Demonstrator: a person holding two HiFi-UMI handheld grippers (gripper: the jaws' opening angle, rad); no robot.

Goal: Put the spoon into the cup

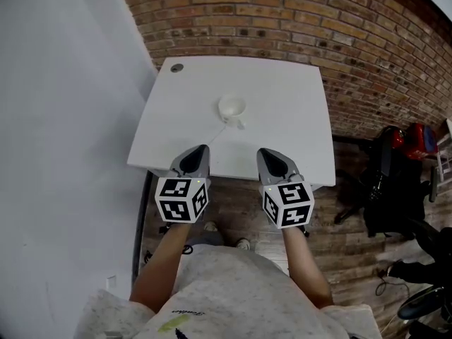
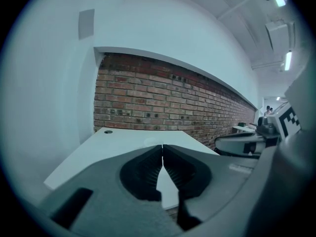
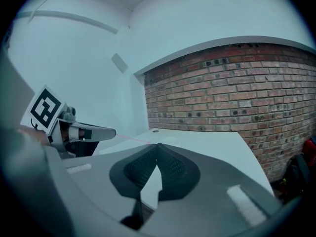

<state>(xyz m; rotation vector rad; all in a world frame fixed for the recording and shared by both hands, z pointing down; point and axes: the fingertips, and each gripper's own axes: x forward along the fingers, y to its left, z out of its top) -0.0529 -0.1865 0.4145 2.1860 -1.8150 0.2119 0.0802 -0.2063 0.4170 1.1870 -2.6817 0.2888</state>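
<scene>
A small white cup (image 1: 232,108) stands near the middle of the white table (image 1: 282,90), its handle turned toward me. A thin pale spoon (image 1: 217,135) lies on the table from the cup's near side toward the front edge. My left gripper (image 1: 204,148) hovers over the front edge just near the spoon's end, jaws shut and empty (image 2: 162,146). My right gripper (image 1: 261,151) is beside it to the right, also shut with nothing in it (image 3: 157,145). In both gripper views the jaws hide the cup and spoon.
A brick wall (image 1: 296,20) runs behind the table, a white wall (image 1: 63,104) on the left. A round grommet (image 1: 176,68) sits in the table's far left corner. Black gear with a red item (image 1: 395,168) lies on the wooden floor at right.
</scene>
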